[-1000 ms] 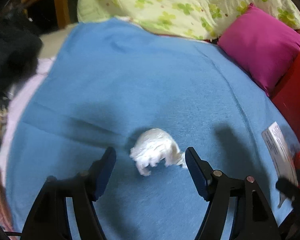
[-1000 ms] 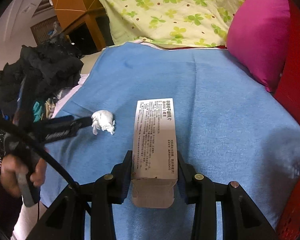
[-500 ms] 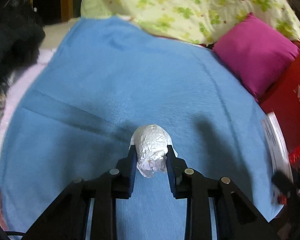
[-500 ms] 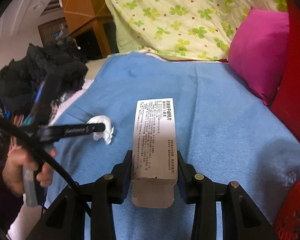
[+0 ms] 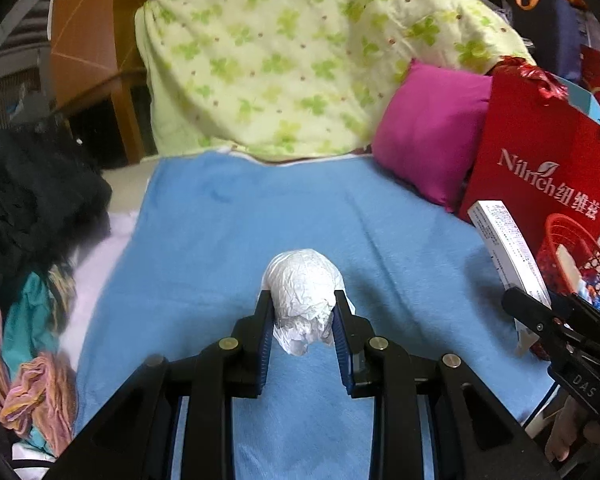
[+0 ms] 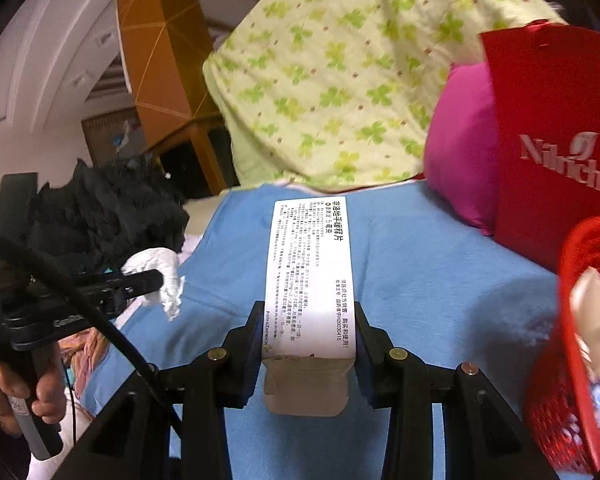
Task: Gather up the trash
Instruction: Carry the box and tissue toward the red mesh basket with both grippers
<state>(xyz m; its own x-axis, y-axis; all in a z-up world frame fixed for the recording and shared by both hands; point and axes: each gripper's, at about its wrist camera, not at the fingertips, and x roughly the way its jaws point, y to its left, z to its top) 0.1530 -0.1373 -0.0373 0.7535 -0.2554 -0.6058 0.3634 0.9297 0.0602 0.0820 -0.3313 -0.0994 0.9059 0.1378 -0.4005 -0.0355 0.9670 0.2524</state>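
My left gripper (image 5: 302,304) is shut on a crumpled white tissue (image 5: 302,296) and holds it lifted above the blue blanket (image 5: 240,232). My right gripper (image 6: 307,320) is shut on a white medicine box (image 6: 310,272) with black print, held above the blanket. The tissue also shows in the right wrist view (image 6: 162,276) at the left, and the box shows in the left wrist view (image 5: 508,252) at the right. A red mesh basket (image 6: 580,320) with trash inside stands at the right, close to the right gripper; it also shows in the left wrist view (image 5: 572,260).
A red paper bag (image 5: 548,152) stands behind the basket, beside a magenta pillow (image 5: 428,136). A green clover-print quilt (image 5: 292,60) is heaped at the back. Black and coloured clothes (image 5: 28,208) lie at the left edge of the bed.
My left gripper closed on the tissue and lifted it off the blanket. Both grippers rose and tilted up; the red basket came into view near the right gripper.
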